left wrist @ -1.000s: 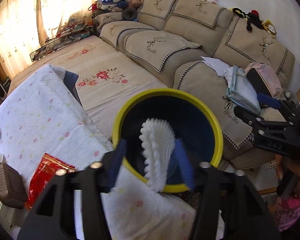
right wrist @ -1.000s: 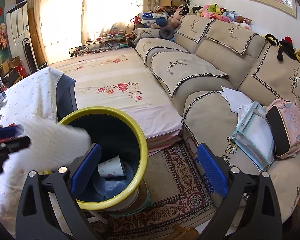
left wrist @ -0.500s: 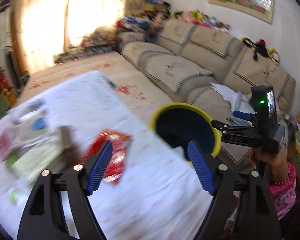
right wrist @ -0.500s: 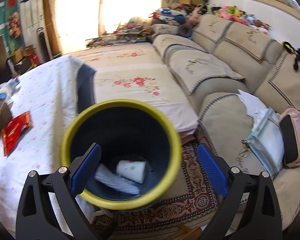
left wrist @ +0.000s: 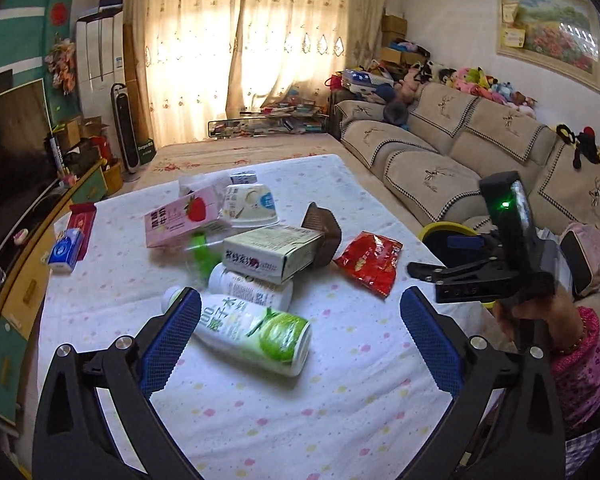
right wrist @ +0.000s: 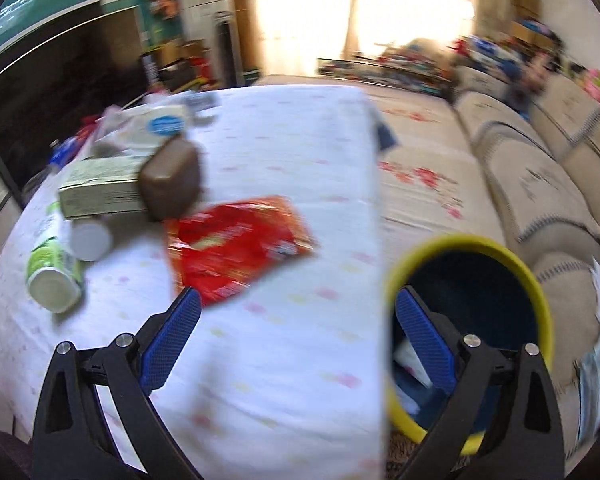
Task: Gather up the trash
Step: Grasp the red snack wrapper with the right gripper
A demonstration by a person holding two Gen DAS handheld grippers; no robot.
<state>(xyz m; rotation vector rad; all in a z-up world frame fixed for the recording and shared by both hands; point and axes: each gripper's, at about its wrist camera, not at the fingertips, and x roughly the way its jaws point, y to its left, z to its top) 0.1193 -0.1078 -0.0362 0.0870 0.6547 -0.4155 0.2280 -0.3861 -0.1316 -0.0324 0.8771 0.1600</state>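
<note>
Trash lies piled on the white dotted tablecloth [left wrist: 260, 420]: a green-and-white bottle [left wrist: 256, 328], a second white bottle [left wrist: 252, 290], a green-white carton [left wrist: 272, 252], a brown tray [left wrist: 324, 232], a red wrapper [left wrist: 370, 260] and a pink strawberry carton [left wrist: 180, 216]. My left gripper [left wrist: 300, 300] hovers over the near bottle, its jaws opening wide and touching nothing. My right gripper [right wrist: 298, 298] is open and empty above the table edge, just short of the red wrapper [right wrist: 236, 248]. The yellow-rimmed blue bin [right wrist: 480, 240] stands to its right with white scraps [right wrist: 412, 360] inside.
A white bowl [left wrist: 250, 204], a blue tissue pack [left wrist: 64, 250] and a red box [left wrist: 82, 220] lie further left on the table. A beige sofa [left wrist: 440, 160] runs along the right. A TV cabinet [left wrist: 16, 280] borders the table's left side. A hand [left wrist: 540, 312] holds the right gripper.
The left gripper let go of the white foam piece over the bin, swung left to the table and opened wide. The right gripper swung left from above the bin to the table edge.
</note>
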